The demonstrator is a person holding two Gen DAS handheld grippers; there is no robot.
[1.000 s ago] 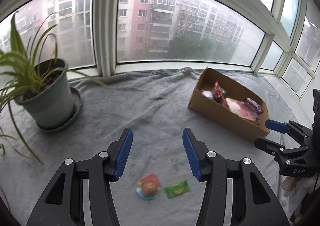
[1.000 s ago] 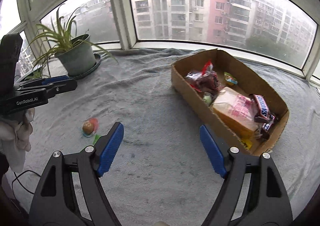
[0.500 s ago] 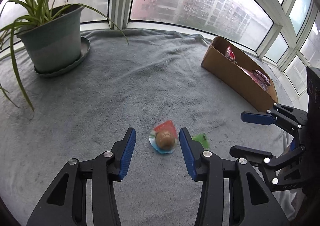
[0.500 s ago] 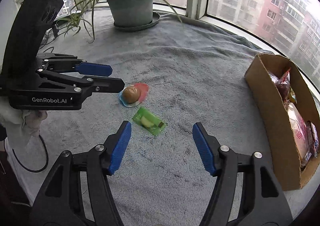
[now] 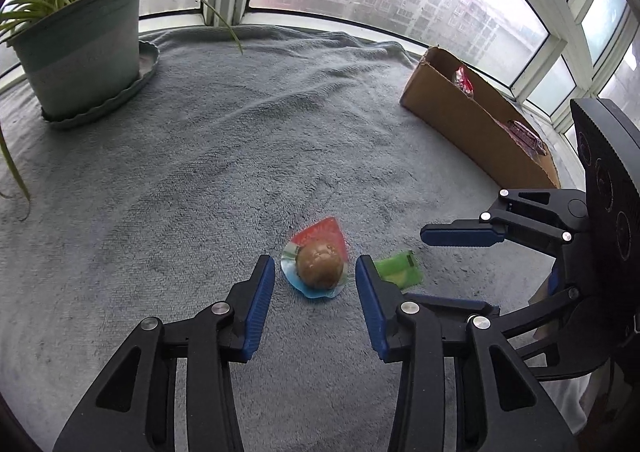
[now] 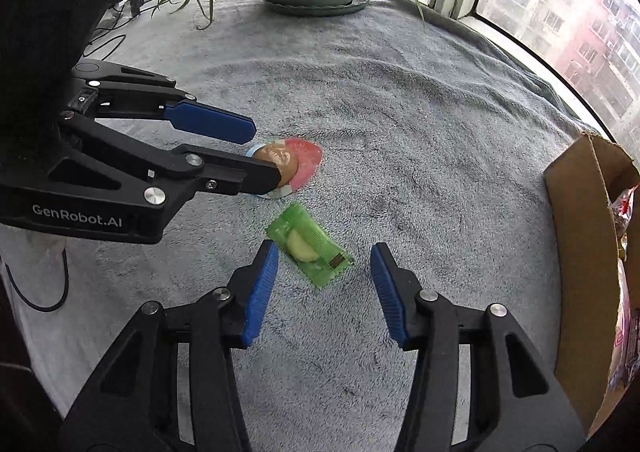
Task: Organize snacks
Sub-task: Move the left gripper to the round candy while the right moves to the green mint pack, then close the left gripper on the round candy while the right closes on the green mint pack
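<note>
Left gripper: fingers narrow, just closing in, straddling the round brown snack without pressing it. Right gripper: fingers half-wide, just closing in, flanking the green packet untouched. Packet lies just beside the round snack on the grey blanket. Right of the snack, well apart: cardboard box holding wrapped snacks. Beyond-left: potted plant in saucer.

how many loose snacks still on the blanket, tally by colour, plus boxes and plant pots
brown round snack in red and blue wrapper: 1
green packet: 1
cardboard box: 1
plant pot: 1
total: 4 things, 2 of them loose snacks on the grey blanket
</note>
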